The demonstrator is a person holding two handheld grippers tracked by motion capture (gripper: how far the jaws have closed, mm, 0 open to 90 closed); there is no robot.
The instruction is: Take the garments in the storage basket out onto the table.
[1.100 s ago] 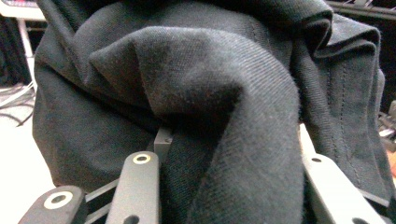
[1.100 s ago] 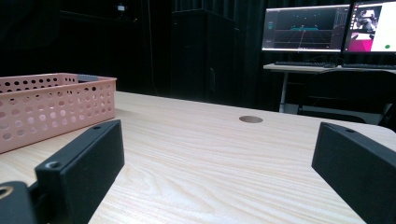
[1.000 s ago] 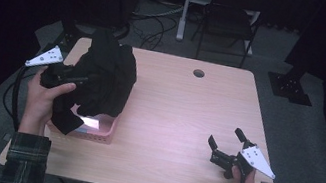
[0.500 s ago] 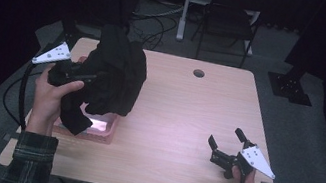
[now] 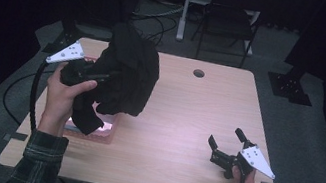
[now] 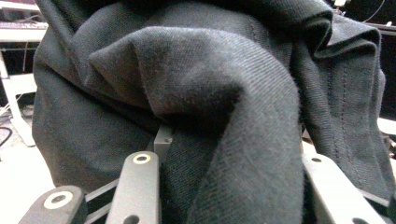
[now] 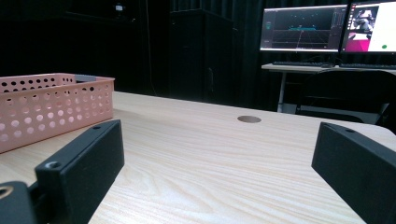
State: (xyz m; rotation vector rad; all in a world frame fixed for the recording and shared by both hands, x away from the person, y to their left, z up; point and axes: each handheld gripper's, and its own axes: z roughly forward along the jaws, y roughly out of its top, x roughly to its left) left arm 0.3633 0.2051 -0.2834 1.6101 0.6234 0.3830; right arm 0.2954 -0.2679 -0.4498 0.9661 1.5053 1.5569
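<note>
A black garment [image 5: 128, 77] hangs bunched in the air over the table's left side, its lower folds trailing down to a pink perforated basket [image 5: 107, 131]. My left gripper [image 5: 88, 76] is shut on the cloth, with a hand wrapped around its body. In the left gripper view the dark fabric [image 6: 210, 93] spills over and between the two jaws of the left gripper [image 6: 233, 186]. My right gripper [image 5: 225, 137] rests low at the table's right front, open, nothing between its jaws. The right gripper view looks past the right gripper [image 7: 215, 172] at the basket [image 7: 51, 109].
The wooden table [image 5: 188, 111] has a round cable hole [image 5: 198, 73] near its far edge. A chair [image 5: 229, 22] stands behind the table. Two lit monitors [image 7: 303, 28] sit on a desk beyond. A cable [image 5: 36, 94] trails from the left gripper.
The left hand has carried the garment upward and a little to the right, lifting more of it out of the basket. The right gripper has stayed put.
</note>
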